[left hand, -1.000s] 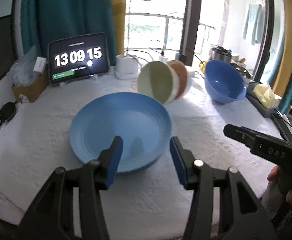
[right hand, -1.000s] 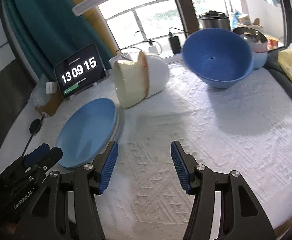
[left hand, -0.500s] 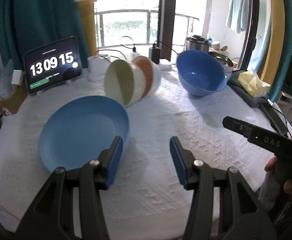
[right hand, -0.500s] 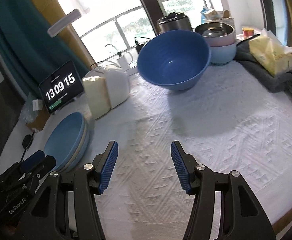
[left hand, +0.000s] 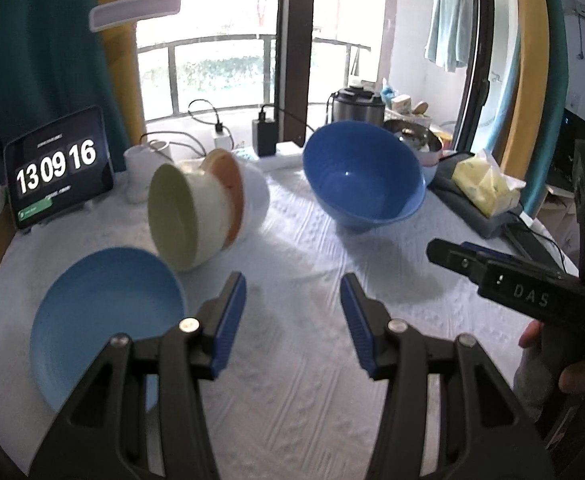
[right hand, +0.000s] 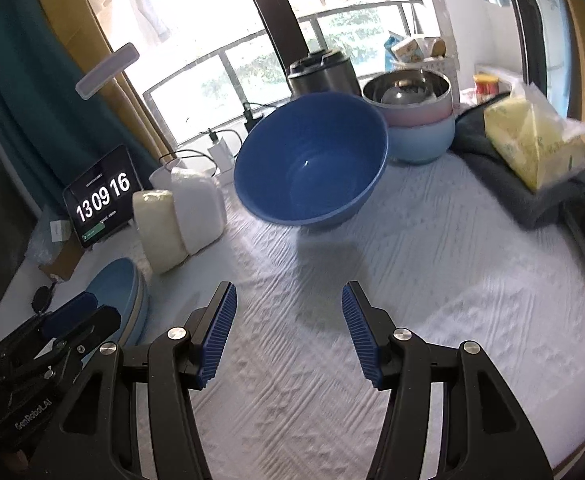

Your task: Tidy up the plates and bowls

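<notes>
Blue-padded left gripper (left hand: 293, 304) and right gripper (right hand: 289, 312) hung spread and empty at lower frame; blue plate (left hand: 104, 320) lay lower left, big blue bowl (right hand: 308, 164) tilted at centre.

1 lg blue bowl (right hand: 312, 164); 3 nested bowls on side (left hand: 204, 208); blue plates (left hand: 104, 328), count unclear; 1 tablet (left hand: 58, 172).

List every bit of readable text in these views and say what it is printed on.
"13 09 16": on the tablet screen, standing at the table's back left.
"DAS": on the side of the right tool, seen from the left wrist.
"GenRobot.AI": on the side of the left tool, seen from the right wrist.
Small lines above and below the tablet's digits: too small to read.
</notes>
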Available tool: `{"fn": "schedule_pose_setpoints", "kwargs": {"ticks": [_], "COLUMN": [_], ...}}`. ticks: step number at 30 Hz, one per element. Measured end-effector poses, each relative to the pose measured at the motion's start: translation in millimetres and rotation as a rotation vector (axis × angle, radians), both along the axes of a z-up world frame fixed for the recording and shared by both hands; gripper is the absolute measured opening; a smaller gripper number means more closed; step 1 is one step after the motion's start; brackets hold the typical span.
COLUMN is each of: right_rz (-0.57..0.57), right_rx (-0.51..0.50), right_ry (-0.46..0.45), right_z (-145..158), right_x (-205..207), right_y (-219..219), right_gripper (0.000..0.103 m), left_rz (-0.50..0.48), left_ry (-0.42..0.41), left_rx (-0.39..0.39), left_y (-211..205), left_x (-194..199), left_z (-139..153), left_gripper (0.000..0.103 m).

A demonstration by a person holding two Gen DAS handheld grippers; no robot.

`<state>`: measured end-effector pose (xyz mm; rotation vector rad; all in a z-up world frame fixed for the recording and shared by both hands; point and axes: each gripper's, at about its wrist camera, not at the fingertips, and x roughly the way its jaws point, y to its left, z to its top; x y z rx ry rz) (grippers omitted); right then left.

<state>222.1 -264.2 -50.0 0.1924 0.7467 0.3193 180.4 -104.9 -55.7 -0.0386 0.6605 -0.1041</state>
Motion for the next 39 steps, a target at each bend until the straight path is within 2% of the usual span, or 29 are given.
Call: {"fn": "schedule_pose_setpoints", "kwargs": {"ticks": [9, 15, 24, 35, 37, 38, 39], "right_rz": [-0.034, -0.08, -0.123, -0.123, -0.117, -0.109, -0.104], "right_rx": [-0.017, -0.004, 0.028, 0.03, 0.036, 0.041, 0.048], "right_ry": [-0.054, -0.043, -0.009, 0.033, 0.049, 0.067, 0.079], "right_z": [8, 3, -11, -32, -38, -42, -45], "right_x": [36, 65, 94, 116, 120, 122, 124], "right_y": [-14, -21, -28, -27, -27, -26, -26], "right_gripper": [0.058, 0.058, 0.058, 0.058, 0.044, 0.034, 0.029], "left_rz": [0.005, -0.01, -0.052, -0.094, -0.099, -0.097, -0.091], "left_ry": [-0.066, -0.099, -0.069, 0.044, 0.071, 0.076, 0.083], "left_rx": [0.036, 0.007, -0.075, -0.075, -0.11, -0.118, -0.121], "left_y": [-8, -13, -18, -31, -32, -32, -32], "left_x": [40, 67, 96, 128, 133, 134, 137], "left_z": [6, 4, -15, -43, -48, -49, -51], "left_gripper": [0.05, 0.05, 0.05, 0.05, 0.05, 0.051, 0.051]}}
